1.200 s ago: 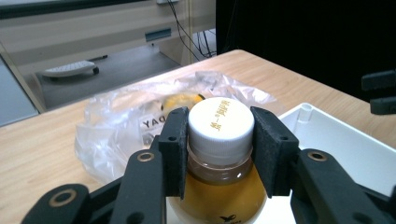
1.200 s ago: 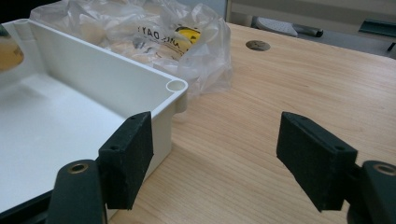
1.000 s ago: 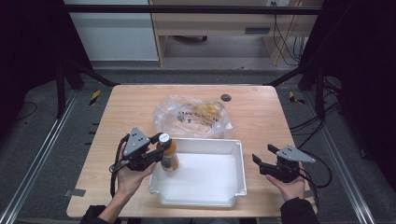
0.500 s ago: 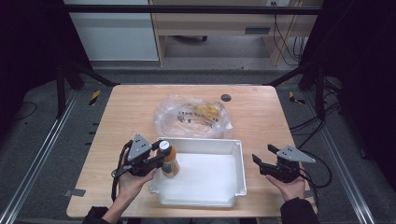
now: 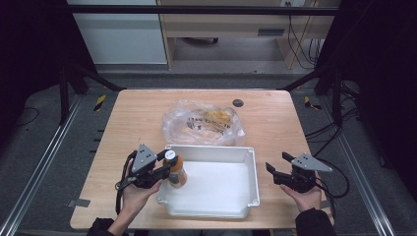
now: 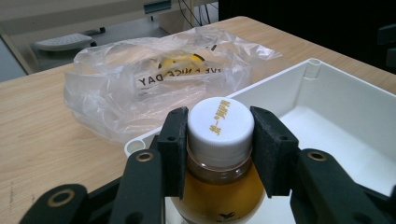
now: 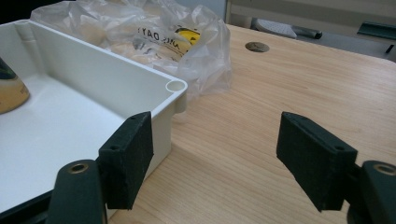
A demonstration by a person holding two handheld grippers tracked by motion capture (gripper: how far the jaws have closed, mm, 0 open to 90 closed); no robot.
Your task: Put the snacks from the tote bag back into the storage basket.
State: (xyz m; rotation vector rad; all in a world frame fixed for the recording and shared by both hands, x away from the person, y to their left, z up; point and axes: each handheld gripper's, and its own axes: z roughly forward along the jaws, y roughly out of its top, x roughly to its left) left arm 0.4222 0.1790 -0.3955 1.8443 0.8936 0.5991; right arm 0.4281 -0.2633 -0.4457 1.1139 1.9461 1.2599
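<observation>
High view: left gripper (image 5: 164,169) jaws pinch the orange juice bottle (image 5: 175,170) over the white bin's (image 5: 211,212) left edge, not yet released; right gripper (image 5: 281,173) jaws spread, idle.

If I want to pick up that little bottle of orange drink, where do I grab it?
Grab the bottle at its white cap, coming level from the side. It stands upright and the cap is narrow and round with straight sides, so pads fit on both. The left tongs hold it just so, at the white tray's left edge.
</observation>
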